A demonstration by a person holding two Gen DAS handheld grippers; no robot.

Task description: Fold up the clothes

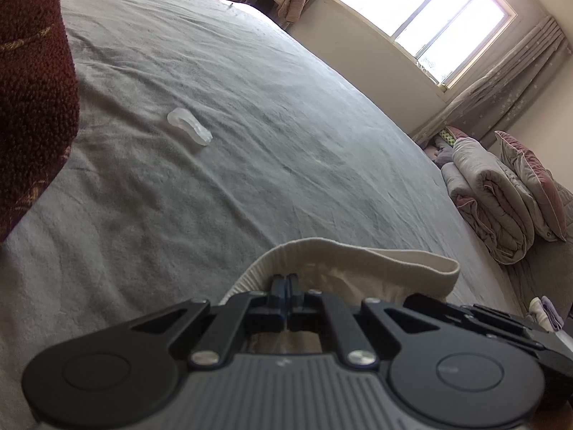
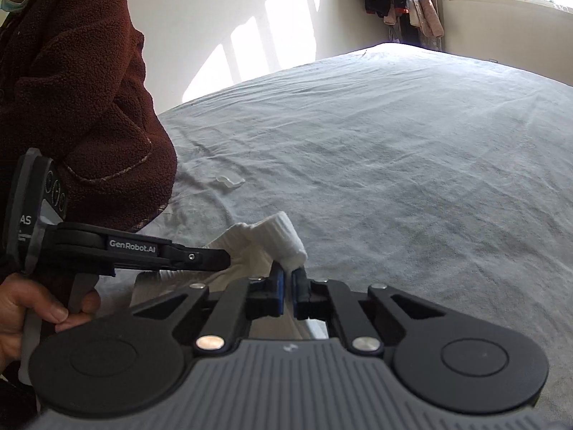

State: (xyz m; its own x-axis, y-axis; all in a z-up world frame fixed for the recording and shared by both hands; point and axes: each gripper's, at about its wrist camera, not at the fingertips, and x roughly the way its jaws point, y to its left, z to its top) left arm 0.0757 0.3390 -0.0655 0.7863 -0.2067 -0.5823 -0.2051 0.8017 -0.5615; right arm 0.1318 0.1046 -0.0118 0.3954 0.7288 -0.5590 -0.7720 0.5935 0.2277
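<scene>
I have the left gripper pinched tight on the ribbed cuff of a cream-white garment, the blue pads together with the knit edge caught between them, so that this end stays pinned while I work the other end. The garment, which looks like a sock or a small knit piece though I cannot tell which, lies low over the near edge of the grey bedsheet, right in front of me, close to my dark red fleece jacket. My right gripper has come together beside the bunched white end that sticks up just ahead of its tips; the pads stand nearly closed, and the fabric seems to brush the left pad, but I cannot tell whether any cloth is truly caught between them. I hold both tools angled down toward the bed because the piece must be stretched flat there before it can be doubled over. A small clear plastic piece lies on the sheet farther off, well apart from the garment. The folded quilt lies far to the side.
</scene>
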